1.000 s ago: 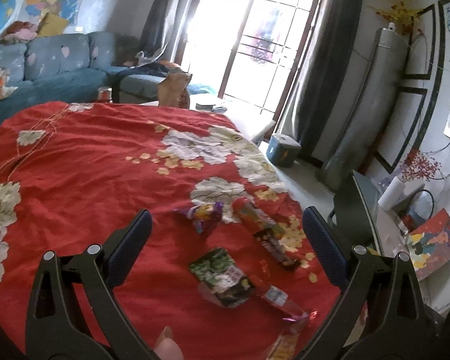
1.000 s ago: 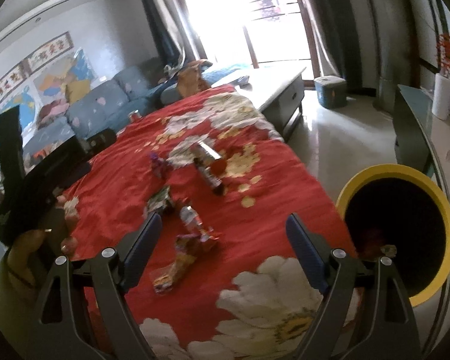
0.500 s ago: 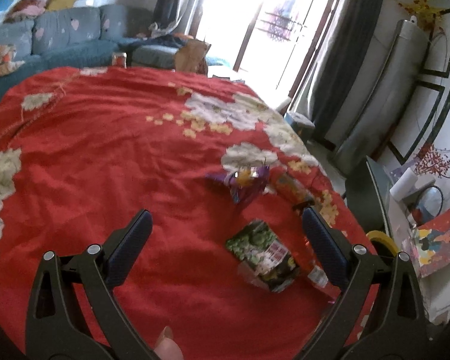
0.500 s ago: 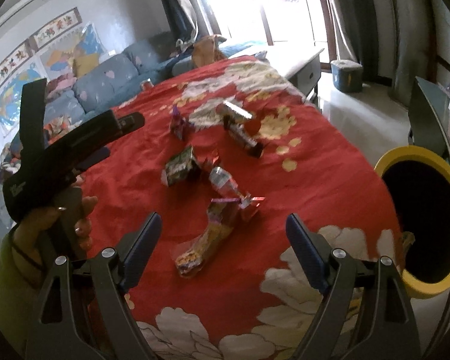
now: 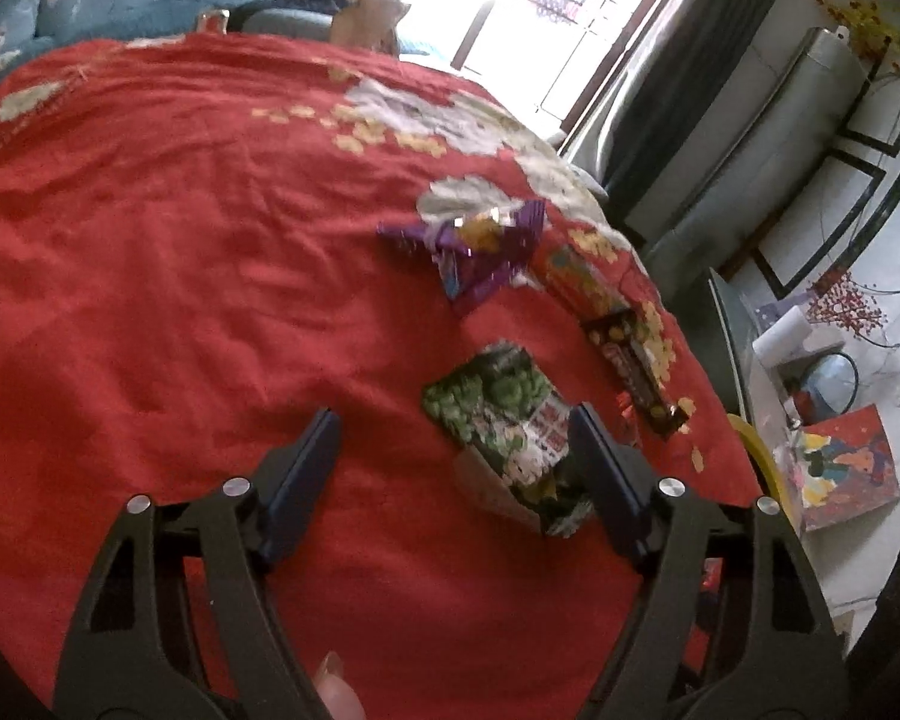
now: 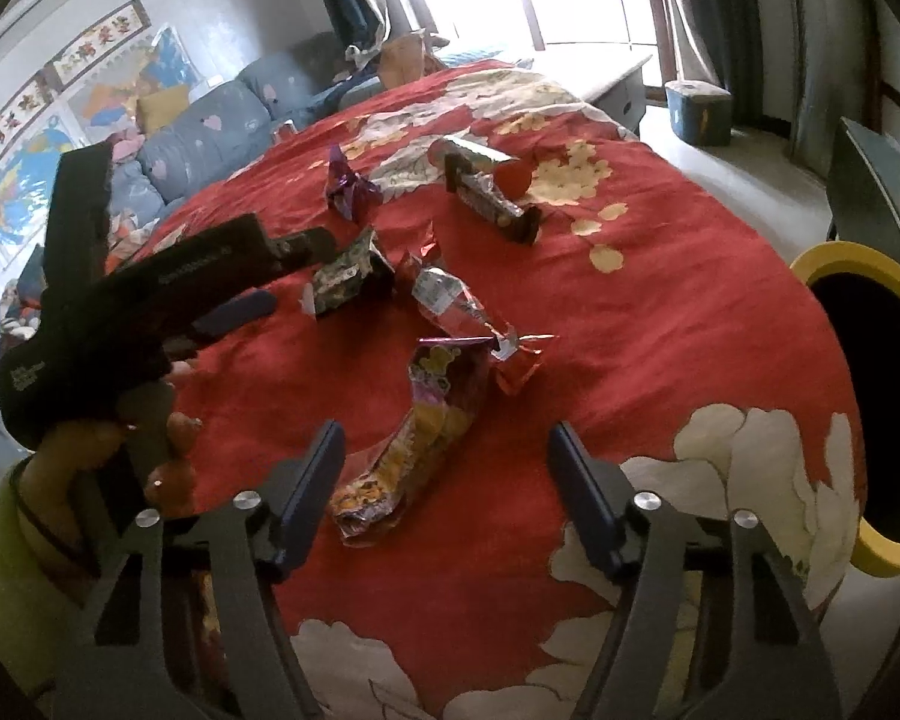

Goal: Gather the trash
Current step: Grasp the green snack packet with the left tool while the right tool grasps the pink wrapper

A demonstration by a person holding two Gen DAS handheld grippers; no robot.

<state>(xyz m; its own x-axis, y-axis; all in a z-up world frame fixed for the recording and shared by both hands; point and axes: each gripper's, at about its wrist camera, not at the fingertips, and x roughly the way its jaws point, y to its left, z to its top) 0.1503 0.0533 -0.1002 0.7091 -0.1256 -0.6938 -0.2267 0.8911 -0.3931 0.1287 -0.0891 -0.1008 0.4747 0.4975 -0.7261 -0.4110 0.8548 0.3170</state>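
Left wrist view: the left gripper (image 5: 453, 441) points down at a red flowered cloth (image 5: 180, 252). Its jaws are spread and closing. A green wrapper (image 5: 498, 414) lies at about four o'clock from the middle of the picture; its near end sits just inside the right-hand finger (image 5: 600, 468), and whether that finger touches it cannot be told. The other finger is well clear of it, so nothing is pinched. A purple wrapper (image 5: 480, 252) lies at one o'clock from the green one. A long dark wrapper (image 5: 636, 372) lies at three o'clock, near the cloth's edge. A strip of yellow bin rim (image 5: 762, 456) shows past that edge.

Right wrist view: the right gripper (image 6: 447, 465) points down at the same cloth (image 6: 660, 312). Its jaws are also spread and closing. A yellow and purple wrapper (image 6: 414, 444) lies lengthwise between the fingers, its near end by the left-hand finger; neither pad presses on it. A clear wrapper with red ends (image 6: 468, 318) lies at twelve o'clock from it, touching its far end. The green wrapper (image 6: 348, 270) is at eleven o'clock, with the left gripper (image 6: 240, 282) reaching toward it, held by a hand (image 6: 102, 438) at nine o'clock. The purple wrapper (image 6: 348, 186) and the dark wrapper (image 6: 492, 198) lie farther back. The bin (image 6: 870, 408) stands at three o'clock, beside the cloth's edge.
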